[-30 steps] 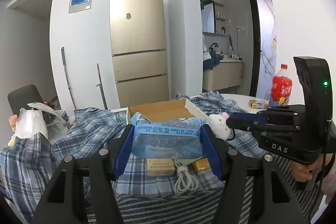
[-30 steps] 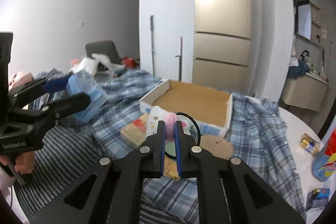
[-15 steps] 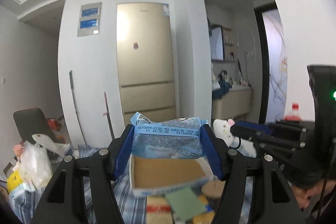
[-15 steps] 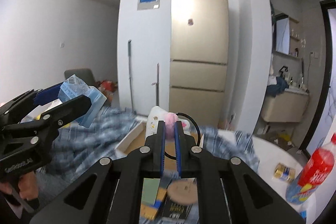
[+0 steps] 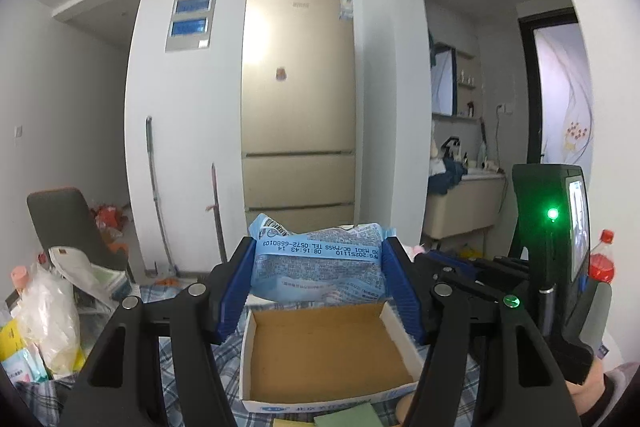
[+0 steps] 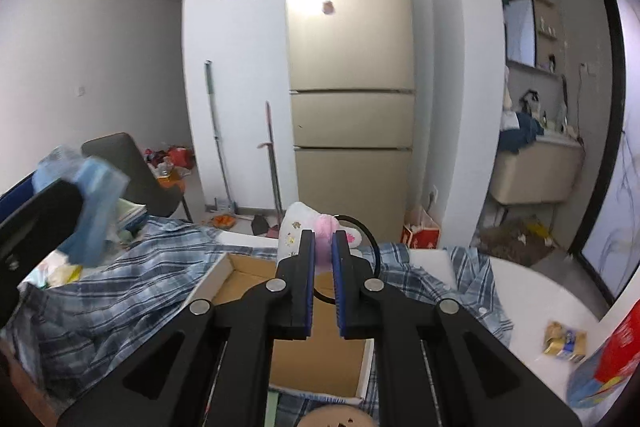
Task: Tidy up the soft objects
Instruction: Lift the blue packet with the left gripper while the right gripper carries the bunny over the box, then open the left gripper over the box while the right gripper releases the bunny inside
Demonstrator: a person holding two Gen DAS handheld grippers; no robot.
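My left gripper (image 5: 318,269) is shut on a blue tissue pack (image 5: 318,267) and holds it in the air just above the far edge of an open cardboard box (image 5: 324,351). My right gripper (image 6: 323,253) is shut on a small white and pink plush toy (image 6: 298,231) with a black loop behind it, held above the same box (image 6: 248,285). The box inside looks empty. The left gripper with its pack (image 6: 86,203) shows blurred at the left of the right wrist view. The right gripper's body (image 5: 552,259) shows at the right of the left wrist view.
The box lies on a blue plaid cloth (image 6: 120,287) over a white table (image 6: 540,299). A red bottle (image 5: 600,263) and a small snack pack (image 6: 564,341) stand at the right. Plastic bags (image 5: 44,315) and a dark chair (image 5: 68,223) are at the left. A fridge (image 5: 298,107) stands behind.
Both grippers rose from low over the cluttered cloth and moved forward over the box, each keeping its hold. The small items in front of the box have dropped out of view.
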